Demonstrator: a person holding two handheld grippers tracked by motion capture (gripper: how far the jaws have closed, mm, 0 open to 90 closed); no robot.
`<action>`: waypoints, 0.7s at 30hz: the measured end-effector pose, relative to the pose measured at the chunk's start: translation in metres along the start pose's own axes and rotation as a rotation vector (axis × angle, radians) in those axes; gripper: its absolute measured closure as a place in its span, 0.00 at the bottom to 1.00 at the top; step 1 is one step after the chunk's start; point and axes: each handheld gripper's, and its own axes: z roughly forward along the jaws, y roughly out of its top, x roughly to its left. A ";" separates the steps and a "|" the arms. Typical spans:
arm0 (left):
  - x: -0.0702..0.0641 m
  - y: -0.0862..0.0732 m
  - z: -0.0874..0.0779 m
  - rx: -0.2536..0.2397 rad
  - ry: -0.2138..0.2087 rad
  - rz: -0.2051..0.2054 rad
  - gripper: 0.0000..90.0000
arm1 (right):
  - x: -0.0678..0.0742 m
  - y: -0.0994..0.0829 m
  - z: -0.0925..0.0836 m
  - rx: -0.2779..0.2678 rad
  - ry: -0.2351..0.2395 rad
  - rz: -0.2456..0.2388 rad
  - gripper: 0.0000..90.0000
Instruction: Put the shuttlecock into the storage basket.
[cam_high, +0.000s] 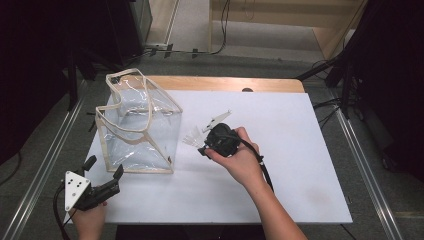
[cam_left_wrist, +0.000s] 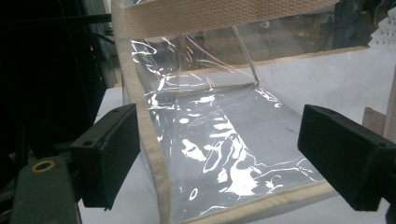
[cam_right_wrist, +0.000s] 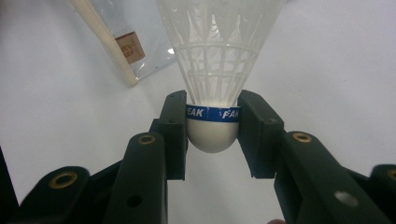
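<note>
A white plastic shuttlecock (cam_right_wrist: 215, 84) with a blue band round its cork is clamped by the cork in my right gripper (cam_right_wrist: 213, 130), skirt pointing away. From above, that shuttlecock (cam_high: 193, 136) sits just left of my right gripper (cam_high: 204, 148), near the table's middle. A clear plastic bag (cam_high: 137, 122) with beige cloth trim stands open-topped at the left. My left gripper (cam_high: 104, 169) hovers open at the table's front left corner, close to the bag's near side. Its jaws frame the bag's clear wall (cam_left_wrist: 219, 140) without touching it.
A white sheet (cam_high: 290, 150) covers the wooden table, with bare room to the right and front. A small brown label (cam_right_wrist: 130, 47) is sewn on the bag's corner. Dark stands and cables surround the table on the floor.
</note>
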 end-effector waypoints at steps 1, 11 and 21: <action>0.000 0.000 0.000 0.000 0.000 0.000 0.15 | 0.000 0.001 -0.001 -0.002 0.002 -0.002 0.69; 0.000 0.000 0.000 0.000 0.000 0.000 0.15 | 0.001 0.009 -0.007 -0.018 0.004 -0.012 0.69; 0.000 0.000 0.000 0.000 0.000 0.000 0.15 | 0.003 0.019 -0.011 -0.030 0.006 -0.026 0.69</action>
